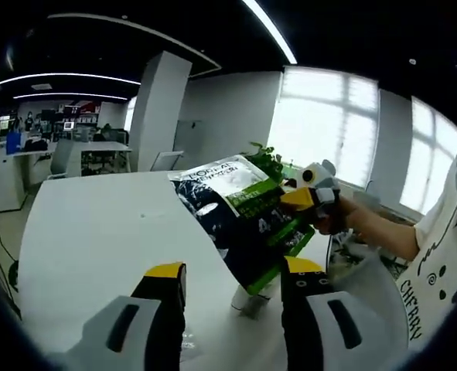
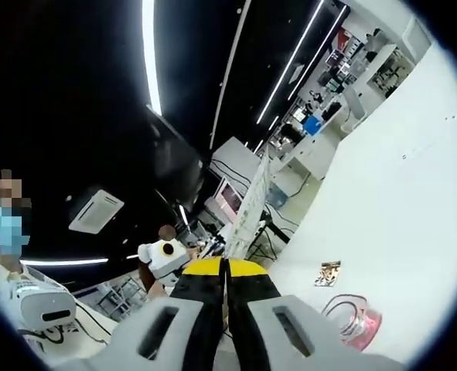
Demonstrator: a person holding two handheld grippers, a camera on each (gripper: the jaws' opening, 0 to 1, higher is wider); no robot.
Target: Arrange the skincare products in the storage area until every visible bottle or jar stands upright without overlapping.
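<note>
Yellow-tipped jaws of the left gripper (image 1: 232, 282) stand apart, grasping nothing, over a white table (image 1: 97, 232). Just beyond, the right gripper (image 1: 309, 197) pinches a green-and-dark skincare pouch (image 1: 240, 212) aloft by its edge, jaws clenched on it. It looks light, floppy and slick; gripping a sealed edge seems safest.

A: Left gripper (image 1: 232, 280) build? 
B: Two black jaws, yellow tips, pale grey moulded housings, each with a dark oval slot.
A: Right gripper (image 2: 223, 267)?
B: Same kit: black jaws, yellow caps, grey slotted shells. In the left gripper view, it has a yellow tip and white body.
A: Clothing?
B: White T-shirt (image 1: 437, 263), dark doodle print, lettering along the hem.
</note>
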